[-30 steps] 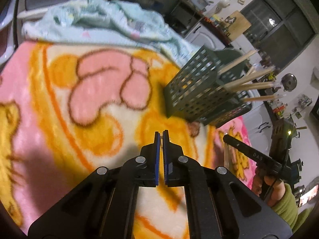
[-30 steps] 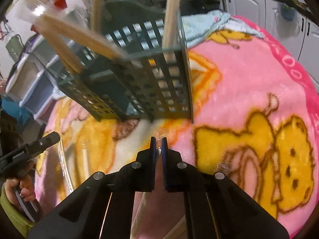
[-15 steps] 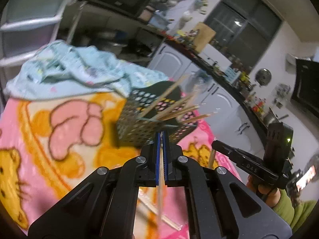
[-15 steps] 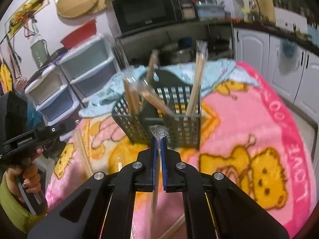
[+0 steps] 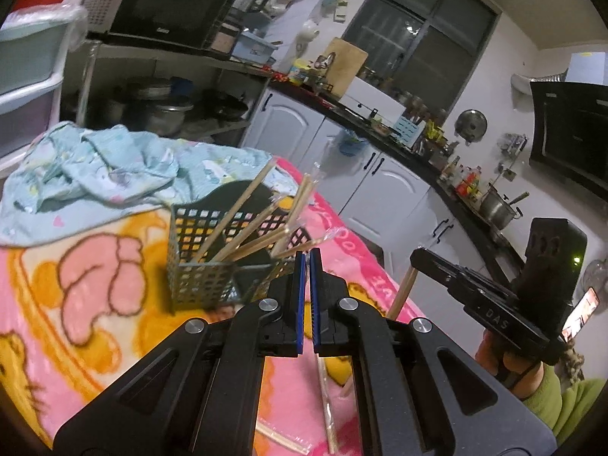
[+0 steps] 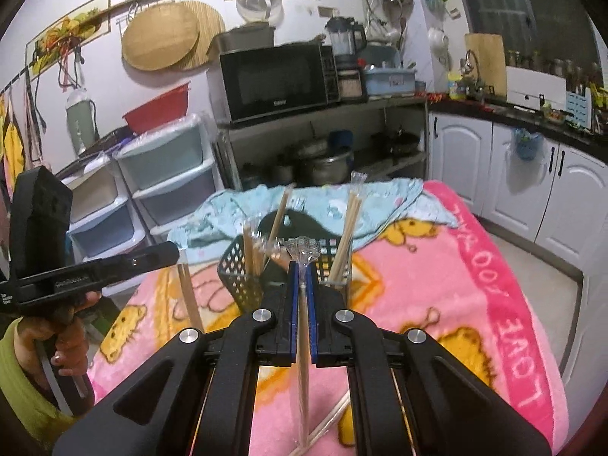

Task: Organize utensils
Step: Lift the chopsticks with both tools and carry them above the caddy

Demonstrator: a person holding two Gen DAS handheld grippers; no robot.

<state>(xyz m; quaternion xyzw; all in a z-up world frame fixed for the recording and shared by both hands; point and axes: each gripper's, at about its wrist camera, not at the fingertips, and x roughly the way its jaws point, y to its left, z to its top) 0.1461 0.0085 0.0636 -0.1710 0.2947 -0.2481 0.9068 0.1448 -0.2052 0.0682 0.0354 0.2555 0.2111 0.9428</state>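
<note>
Chopsticks (image 6: 303, 326) pale, plastic-wrapped, pinched upright in right claw (image 6: 302, 277).

Light: we see dim indoor light, dark window (image 5: 425, 38).
Blur: blanket (image 5: 95, 296) soft.
Edges: fisheye bending, black corners.

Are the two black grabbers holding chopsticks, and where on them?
Yes. The right gripper pinches a plastic-wrapped chopstick pair near its top end. The left gripper grips another wrapped chopstick pair, also near the top.
</note>
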